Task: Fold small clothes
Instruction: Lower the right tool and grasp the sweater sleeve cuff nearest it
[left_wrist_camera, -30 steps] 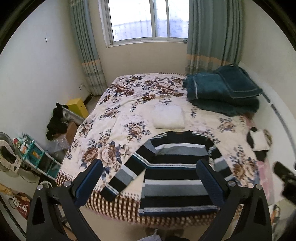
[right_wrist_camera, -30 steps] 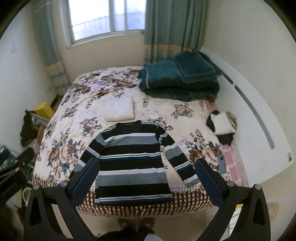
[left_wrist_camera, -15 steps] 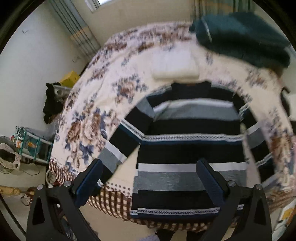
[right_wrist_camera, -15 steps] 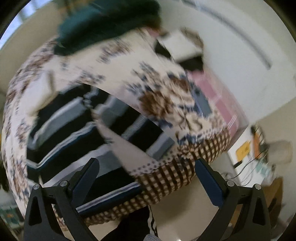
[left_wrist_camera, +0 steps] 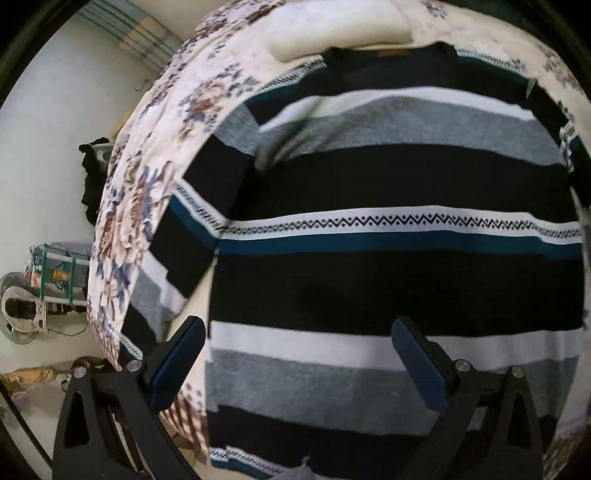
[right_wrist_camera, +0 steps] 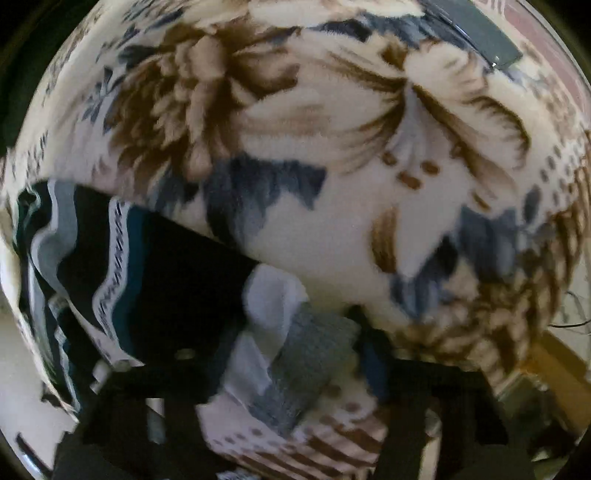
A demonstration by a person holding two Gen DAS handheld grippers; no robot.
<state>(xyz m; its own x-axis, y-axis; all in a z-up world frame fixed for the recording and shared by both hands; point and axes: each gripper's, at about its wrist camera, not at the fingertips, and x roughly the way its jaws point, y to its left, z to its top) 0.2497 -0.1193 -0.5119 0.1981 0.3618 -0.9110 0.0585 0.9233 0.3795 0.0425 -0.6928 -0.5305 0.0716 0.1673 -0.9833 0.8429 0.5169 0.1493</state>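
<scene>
The striped sweater [left_wrist_camera: 388, 206] lies flat on the floral bedspread [left_wrist_camera: 147, 177], neckline at the far end and hem at the near edge of the bed. Its knit carries broad horizontal bands of black, heathered grey and white, with one narrow teal stripe under a white band of black zigzag pattern. The bedspread is a plush, short-pile fleece printed with brown and blue-grey flowers on cream, with a checked brown border at its near edge. A folded cream cloth [left_wrist_camera: 332, 29] lies just beyond the neckline. The left gripper [left_wrist_camera: 299, 358] hangs above the sweater's lower body, its dark blue pads spread wide and apart from the fabric. The right gripper [right_wrist_camera: 295, 369], blurred, has just been closing its jaws; the grey-and-white cuff end of the right sleeve [right_wrist_camera: 291, 343] is bunched between them, seemingly pinched. A dark flat rectangular object [right_wrist_camera: 476, 33] lies on the bedspread far right.
</scene>
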